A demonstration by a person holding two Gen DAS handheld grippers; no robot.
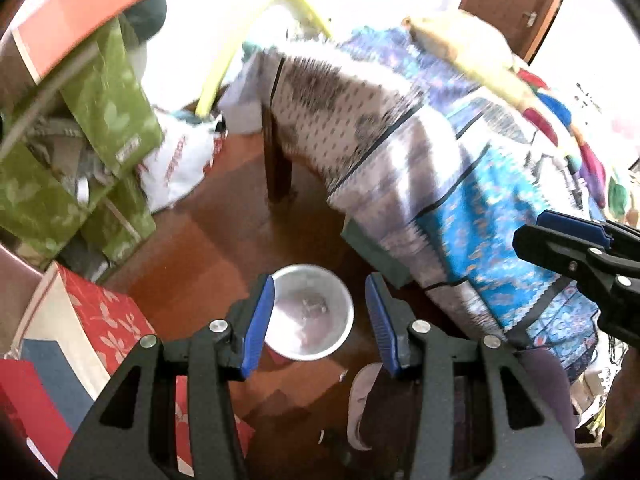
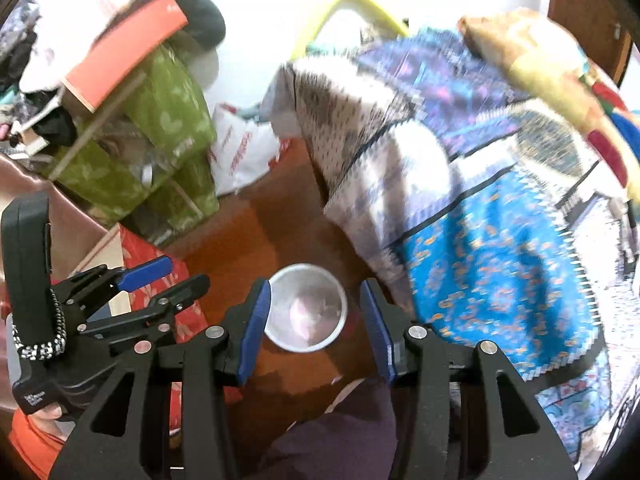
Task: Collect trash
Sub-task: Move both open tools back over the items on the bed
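brown wooden floor (image 1: pixel 224 248), cloth-draped bed (image 1: pixel 460 168)

I see a brown wooden floor (image 1: pixel 208 248) filling the centre of the frame. A round metal bowl (image 1: pixel 310 312) stands directly on it at lower centre. Green patterned boxes (image 1: pixel 108 120) sit at upper left, a white printed bag (image 1: pixel 176 164) beside them, and a red patterned box (image 1: pixel 104 320) at lower left.
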